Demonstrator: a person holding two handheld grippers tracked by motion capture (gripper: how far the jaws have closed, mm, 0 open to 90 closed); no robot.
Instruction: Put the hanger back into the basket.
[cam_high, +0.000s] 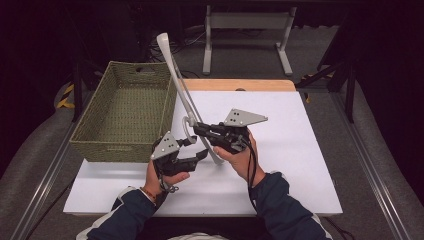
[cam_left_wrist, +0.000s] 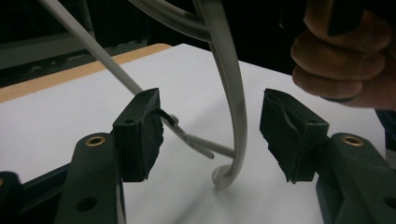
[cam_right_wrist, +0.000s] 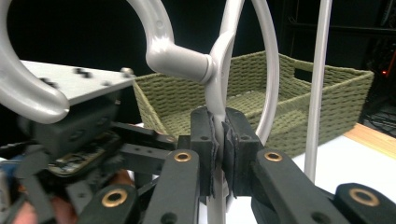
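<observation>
Since the right gripper (cam_high: 200, 131) is already clenched on the grey plastic clothes hanger (cam_high: 181, 90), pads squeezed tight on the stem just under the neck in the right gripper view (cam_right_wrist: 220, 140), the whole thing comes down to the hook (cam_high: 187, 129) and the left gripper (cam_high: 196, 148). In the high view the hook sits at roughly 1 o'clock from the left hand (cam_high: 165, 172), right at that gripper's tips, so the left is clearly the nearer free one. Its jaws are parted, and in the left gripper view the hook's curved strip (cam_left_wrist: 233, 93) drops down between the two pads (cam_left_wrist: 140, 135) without touching either, a bit closer to the right-hand pad. The hanger is held up off the white table (cam_high: 280, 165). Its long axis runs from about 11 o'clock, with the far end up over the right edge of the wicker basket (cam_high: 125, 107), down to about 5 o'clock near the right hand. The hook curls back toward 7 o'clock, tip pointing down at the table. I'd guess the left just needs to pinch straight in.
</observation>
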